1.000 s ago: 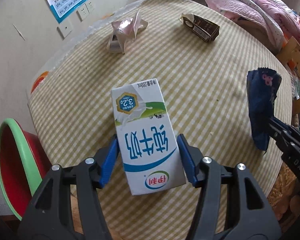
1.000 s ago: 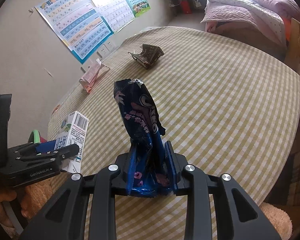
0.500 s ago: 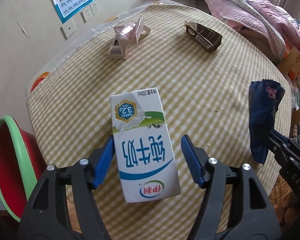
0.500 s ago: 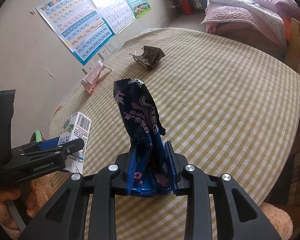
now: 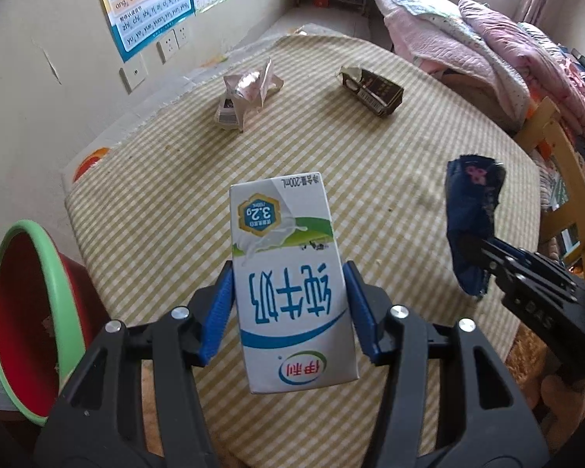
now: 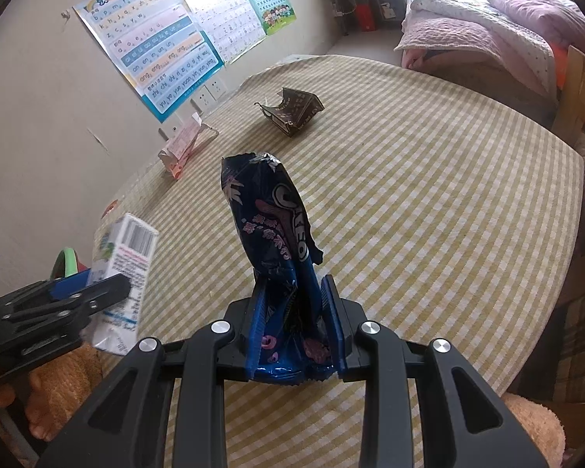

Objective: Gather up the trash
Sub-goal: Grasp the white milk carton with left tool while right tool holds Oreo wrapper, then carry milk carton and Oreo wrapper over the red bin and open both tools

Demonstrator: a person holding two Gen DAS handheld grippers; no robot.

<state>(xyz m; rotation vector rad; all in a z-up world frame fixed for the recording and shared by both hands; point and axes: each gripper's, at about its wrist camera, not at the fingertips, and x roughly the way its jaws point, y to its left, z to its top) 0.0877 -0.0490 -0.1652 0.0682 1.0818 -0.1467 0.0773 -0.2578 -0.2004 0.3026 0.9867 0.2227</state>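
Left fingers: your left gripper point(image 5: 288, 308) has just been closing; half a second ago its blue pads stood clear of the milk carton point(image 5: 288, 277), and now both pads point(image 5: 219, 312) lie against the carton's sides, so you have it clamped.
Carton change: against the earlier pictures it sits higher over the bench point(image 5: 370, 148) and more of the far wall shows above it; the right wrist view shows its lower end clear of the checked cloth.
Carton axis: the long axis runs along your fingers, away from the camera; the printing reads upside down to you, with the logo end nearest you and the volume marking at the far end.
Right fingers: your right gripper point(image 6: 294, 323) is squeezed narrow on the blue snack wrapper point(image 6: 269, 226), gripping its crumpled lower end, the same as a second ago.
Wrapper axis: it stands lengthwise out of the fingers, torn end farthest from you, above the bench.
Remaining trash: a crumpled pink wrapper point(image 5: 245, 97) and a dark flattened box point(image 5: 370, 85) lie on the far part of the bench, well apart from each other, unmoved.
Bin: a red basin with a green rim point(image 5: 31, 312) sits below the bench's left edge.
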